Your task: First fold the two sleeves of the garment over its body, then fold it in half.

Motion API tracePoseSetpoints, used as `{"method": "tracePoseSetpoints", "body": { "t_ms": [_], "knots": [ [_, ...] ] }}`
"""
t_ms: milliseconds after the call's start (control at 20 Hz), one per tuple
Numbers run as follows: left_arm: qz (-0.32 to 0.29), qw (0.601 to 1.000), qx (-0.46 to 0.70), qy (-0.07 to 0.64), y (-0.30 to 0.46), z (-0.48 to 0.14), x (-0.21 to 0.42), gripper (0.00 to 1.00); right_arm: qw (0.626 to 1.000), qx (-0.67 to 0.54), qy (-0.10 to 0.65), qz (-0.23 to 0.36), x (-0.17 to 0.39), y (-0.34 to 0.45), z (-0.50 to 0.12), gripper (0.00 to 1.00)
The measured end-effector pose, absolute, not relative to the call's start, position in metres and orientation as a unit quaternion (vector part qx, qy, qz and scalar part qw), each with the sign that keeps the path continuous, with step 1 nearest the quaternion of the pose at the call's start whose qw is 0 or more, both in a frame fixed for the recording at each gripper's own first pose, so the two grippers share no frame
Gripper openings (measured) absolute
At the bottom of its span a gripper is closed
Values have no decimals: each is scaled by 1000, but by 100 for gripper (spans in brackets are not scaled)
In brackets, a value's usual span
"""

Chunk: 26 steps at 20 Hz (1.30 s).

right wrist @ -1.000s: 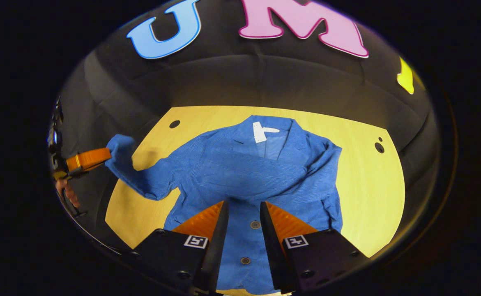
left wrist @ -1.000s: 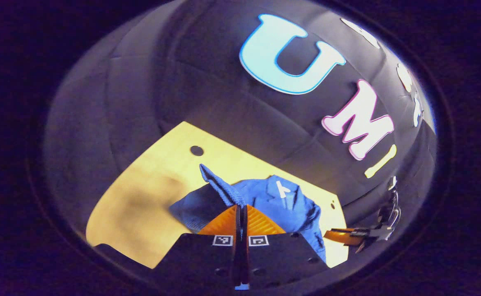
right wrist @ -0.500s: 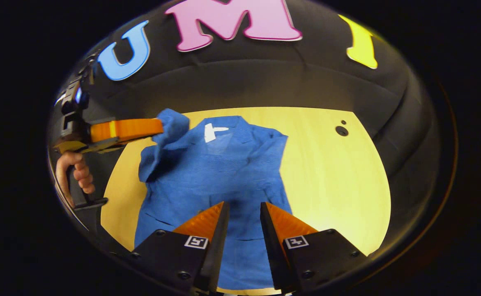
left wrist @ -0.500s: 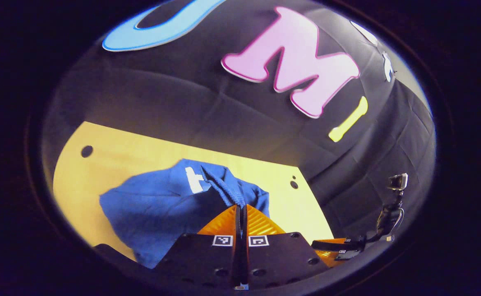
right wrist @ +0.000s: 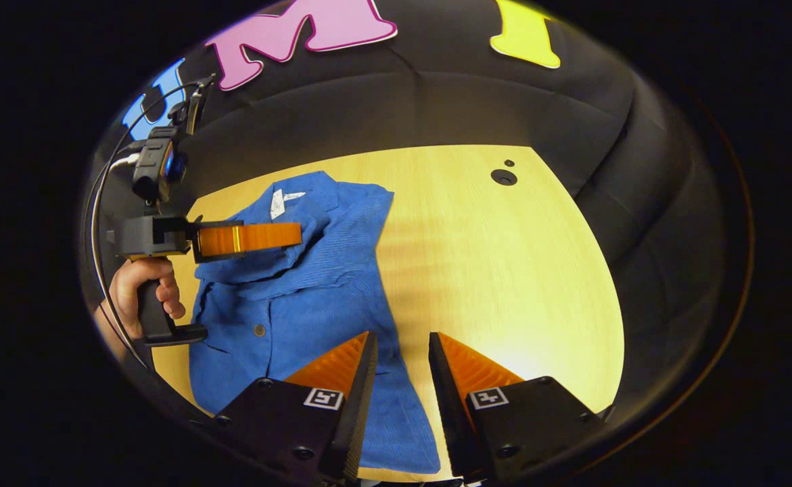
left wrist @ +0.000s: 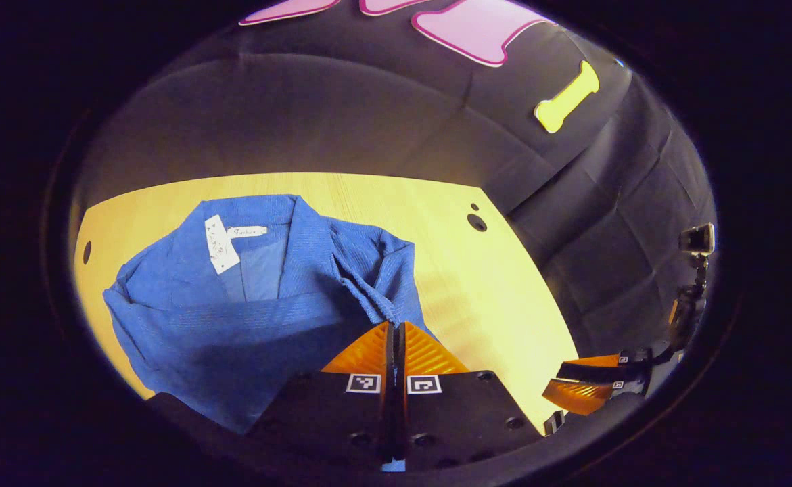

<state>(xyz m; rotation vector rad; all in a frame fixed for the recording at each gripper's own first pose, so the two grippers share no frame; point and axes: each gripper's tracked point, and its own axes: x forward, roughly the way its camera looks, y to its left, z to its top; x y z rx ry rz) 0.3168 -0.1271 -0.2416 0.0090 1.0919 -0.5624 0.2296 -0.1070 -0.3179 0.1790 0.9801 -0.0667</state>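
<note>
A blue button-up shirt (left wrist: 247,304) with a white neck label (left wrist: 216,237) lies on the yellow table. My left gripper (left wrist: 396,326) is shut on the cuff of its sleeve (left wrist: 368,297), held over the shirt's body. In the right gripper view that same gripper (right wrist: 297,235) hovers over the shirt (right wrist: 314,297), a hand (right wrist: 142,291) on its handle, and the sleeve (right wrist: 267,260) drapes from it across the chest. My right gripper (right wrist: 399,341) stands open above the shirt's right edge, nothing between its fingers. It also appears low at the right in the left gripper view (left wrist: 551,393).
The yellow wooden table (right wrist: 504,270) has bare room right of the shirt, with a round hole (right wrist: 504,177) near its far edge. Black cloth walls close in behind and to the right. A small camera on a stalk (left wrist: 696,240) rides on the right gripper.
My left gripper carried the sleeve cuff rightward and down over the shirt's body. The sleeve went from stretched out at the left to draped across the chest. My right gripper shifted right, staying open.
</note>
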Motion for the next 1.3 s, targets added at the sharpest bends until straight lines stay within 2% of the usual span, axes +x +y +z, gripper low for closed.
{"method": "tracePoseSetpoints", "body": {
  "t_ms": [100,200,250,300,400,600,850,900,950,1050,1150,1200,1300],
  "knots": [
    [-260,797,-6,545,-125,-251,301,2,876,88,473,-28,229,-108,-322,52],
    [-255,796,-30,547,-129,-250,292,55,874,96,477,-19,229,-102,-325,52],
    [-245,804,-31,541,-126,-248,291,74,872,101,478,-14,227,-98,-327,52],
    [-228,814,-24,533,-116,-241,289,78,872,101,479,-11,224,-95,-328,53],
    [-167,833,-1,528,-86,-223,280,84,870,90,485,-3,217,-91,-330,53],
    [-78,848,12,524,-24,-199,222,85,858,85,507,20,185,-78,-335,58],
    [40,773,12,633,48,-273,127,85,836,60,544,30,120,-73,-356,67],
    [49,763,3,645,49,-285,118,85,828,57,556,33,106,-69,-364,60],
    [56,755,-2,653,48,-288,112,85,821,52,568,34,95,-68,-371,75],
    [70,744,13,665,48,-297,98,85,814,53,577,31,78,-66,-379,76],
    [76,735,36,673,50,-304,90,85,808,62,585,30,63,-59,-385,86],
    [76,732,42,675,51,-305,89,82,807,64,587,26,59,-59,-387,91],
    [69,729,50,679,52,-314,84,85,804,65,591,20,50,-61,-392,91]
  ]
}}
